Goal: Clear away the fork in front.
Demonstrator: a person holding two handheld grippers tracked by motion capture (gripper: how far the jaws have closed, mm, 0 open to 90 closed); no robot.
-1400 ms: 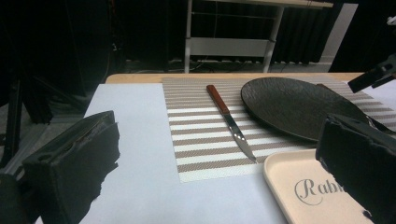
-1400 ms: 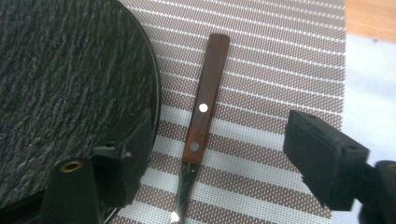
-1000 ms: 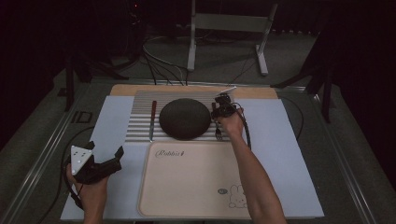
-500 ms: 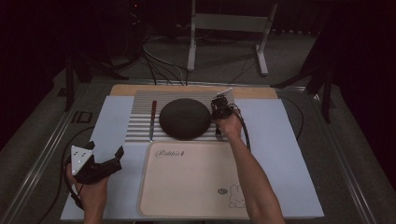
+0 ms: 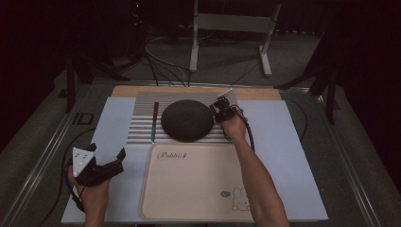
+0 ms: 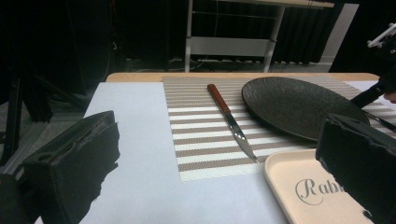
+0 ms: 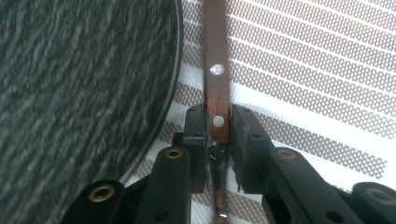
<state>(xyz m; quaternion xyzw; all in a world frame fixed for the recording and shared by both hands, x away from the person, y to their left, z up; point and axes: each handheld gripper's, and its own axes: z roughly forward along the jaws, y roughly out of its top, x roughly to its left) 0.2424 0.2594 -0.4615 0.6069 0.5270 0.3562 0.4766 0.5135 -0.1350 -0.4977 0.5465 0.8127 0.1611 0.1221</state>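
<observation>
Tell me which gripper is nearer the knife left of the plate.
Left. The left gripper sits open on the mat, down-left of the knife and apart from it. The right gripper is beyond the plate, shut on another wooden handle.

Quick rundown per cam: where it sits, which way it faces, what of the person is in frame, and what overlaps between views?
High view: above the person's side, facing forward and down on the table; both forearms, left gripper and right gripper show.
Left gripper view: rides the left gripper, level across the striped mat toward knife and dark plate; own open jaws.
Right gripper view: rides the right gripper, looking down; jaws shut on a wooden-handled utensil.
Shared: plate, mat in all three.
</observation>
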